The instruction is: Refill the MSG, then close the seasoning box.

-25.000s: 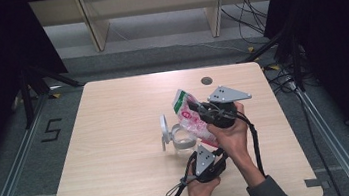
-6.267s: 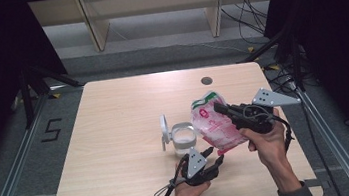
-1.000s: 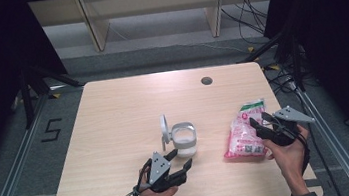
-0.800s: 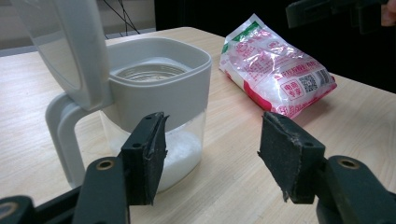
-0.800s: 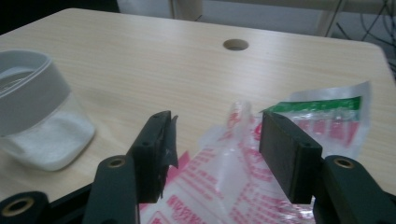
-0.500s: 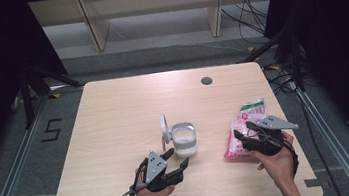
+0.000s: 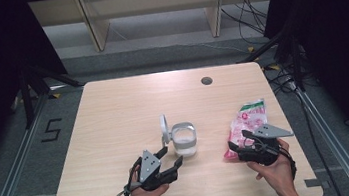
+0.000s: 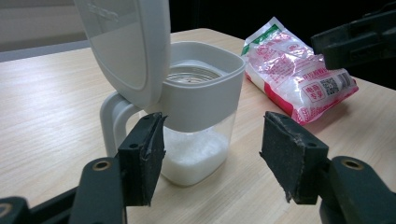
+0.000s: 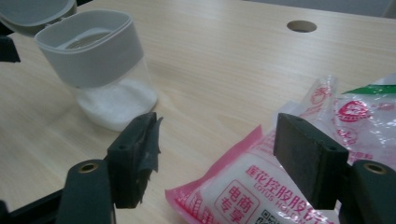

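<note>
Spreading widest is the pale wooden tabletop (image 7: 116, 135), with a round cable hole (image 7: 206, 80) near its 12 o'clock edge. A pink-and-white sugar bag (image 7: 246, 124) lies flat toward 3 o'clock, well apart from the clear canister (image 7: 185, 141) at centre, which holds white granules; its grey lid (image 7: 164, 128) stands flipped up at its 9 o'clock side. The right claw (image 7: 233, 147) rests at the bag's 6 o'clock end, jaws apart, clamping nothing. The left claw (image 7: 171, 159) sits at 7 o'clock of the canister, jaws apart, empty.
</note>
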`<state>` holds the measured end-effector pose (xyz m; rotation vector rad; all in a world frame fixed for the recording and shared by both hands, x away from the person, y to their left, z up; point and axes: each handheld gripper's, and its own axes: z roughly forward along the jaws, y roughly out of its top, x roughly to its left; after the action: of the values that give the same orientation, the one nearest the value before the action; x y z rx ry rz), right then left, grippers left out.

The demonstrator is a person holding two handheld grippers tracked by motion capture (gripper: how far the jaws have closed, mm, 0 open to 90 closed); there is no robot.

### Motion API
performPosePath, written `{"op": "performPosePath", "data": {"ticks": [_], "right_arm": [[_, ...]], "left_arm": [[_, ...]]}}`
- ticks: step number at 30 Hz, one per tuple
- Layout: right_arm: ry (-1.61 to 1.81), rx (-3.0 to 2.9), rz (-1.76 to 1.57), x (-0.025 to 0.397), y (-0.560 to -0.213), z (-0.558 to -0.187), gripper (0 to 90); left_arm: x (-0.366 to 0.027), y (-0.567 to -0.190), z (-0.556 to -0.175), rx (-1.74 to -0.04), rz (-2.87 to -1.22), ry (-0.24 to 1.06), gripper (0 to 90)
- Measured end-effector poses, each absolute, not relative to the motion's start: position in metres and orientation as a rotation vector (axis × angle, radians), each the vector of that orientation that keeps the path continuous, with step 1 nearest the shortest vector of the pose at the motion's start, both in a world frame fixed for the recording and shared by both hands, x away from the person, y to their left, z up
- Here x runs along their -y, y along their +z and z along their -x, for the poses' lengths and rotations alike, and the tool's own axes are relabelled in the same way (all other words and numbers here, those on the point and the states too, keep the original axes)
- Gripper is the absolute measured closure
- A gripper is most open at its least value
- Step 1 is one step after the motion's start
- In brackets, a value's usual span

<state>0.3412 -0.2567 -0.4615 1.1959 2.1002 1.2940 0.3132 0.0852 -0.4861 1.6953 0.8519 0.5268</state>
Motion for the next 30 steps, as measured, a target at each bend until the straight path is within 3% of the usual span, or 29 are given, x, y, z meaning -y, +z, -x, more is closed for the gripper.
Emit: {"op": "performPosePath", "data": {"ticks": [10, 24, 30], "right_arm": [[1.308, -2.159, -1.126, 0.254, -0.467, -0.335, 17.1], [1.28, -2.217, -1.116, 0.255, -0.471, -0.329, 19.6], [1.273, -2.231, -1.124, 0.257, -0.473, -0.328, 20.5]], "left_arm": [[-0.095, -0.483, -0.312, -0.872, -1.709, 0.586, 38.5], [-0.113, -0.48, -0.317, -0.903, -1.703, 0.608, 42.2], [-0.115, -0.481, -0.321, -0.869, -1.714, 0.603, 53.5]]}}
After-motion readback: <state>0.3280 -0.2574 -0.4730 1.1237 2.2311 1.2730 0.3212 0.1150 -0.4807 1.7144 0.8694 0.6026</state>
